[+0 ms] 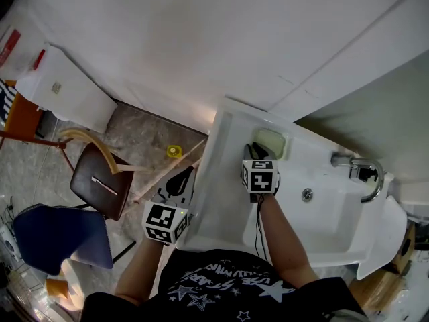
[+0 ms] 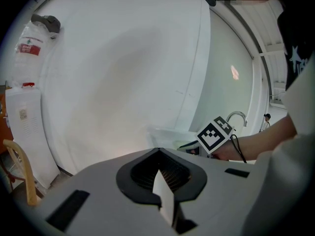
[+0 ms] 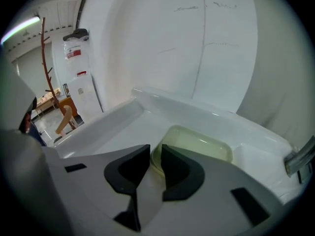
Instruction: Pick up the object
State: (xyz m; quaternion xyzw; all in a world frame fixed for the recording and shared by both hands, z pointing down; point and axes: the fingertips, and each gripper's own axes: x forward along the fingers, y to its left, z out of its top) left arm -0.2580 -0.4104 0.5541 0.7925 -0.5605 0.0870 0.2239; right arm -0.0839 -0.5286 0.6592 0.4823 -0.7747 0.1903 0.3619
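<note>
The black shirt (image 1: 214, 284) carries pale stars and a line of print, too small to read. The left gripper (image 2: 161, 178) hangs beyond the sink's left edge, over the floor, its grey body smooth and its ribbed dark pads pressed together on nothing. The right gripper (image 3: 156, 156) reaches over the sink (image 1: 218, 200) and tilts down at the back ledge, where its two black pads are closed on the near rim of the dish (image 3: 202, 144). The dish is a shallow, rounded rectangle of pale green, see-through plastic, and it sits near the ledge's left corner, just before the wall (image 1: 201, 39). The sink is glossy white with rounded edges. Its basin lies open to the right of the gripper, with a small round drain (image 1: 307, 194) and a curved chrome tap (image 1: 362, 170) at the back right. To the left of the sink the stone-patterned floor holds a brown chair (image 1: 100, 180), a blue seat (image 1: 57, 237) and a small yellow thing (image 1: 174, 151). Farther left, a clear bottle (image 2: 27, 48) bears a red label that is not legible.
</note>
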